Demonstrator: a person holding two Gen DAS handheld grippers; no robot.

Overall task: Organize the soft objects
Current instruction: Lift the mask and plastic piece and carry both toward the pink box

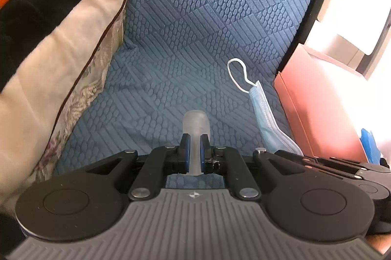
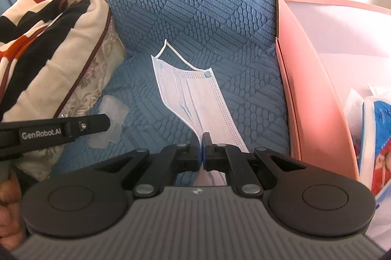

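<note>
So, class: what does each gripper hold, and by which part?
The left gripper pinches a translucent soft piece at its near end; the right gripper clamps the face mask at its near short edge.

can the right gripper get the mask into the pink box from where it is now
Probably yes. The right gripper is shut on the face mask, and the pink box stands open right beside it on the blue cushion, with nothing between them.

Both wrist views look forward along their fingers, low and close over the blue quilted seat (image 1: 185, 44) — facing its backrest. Both share the seat, the face mask (image 2: 195, 98) and the pink box (image 2: 315, 93) — the right also catches the left gripper (image 2: 107, 121) from the side.
</note>
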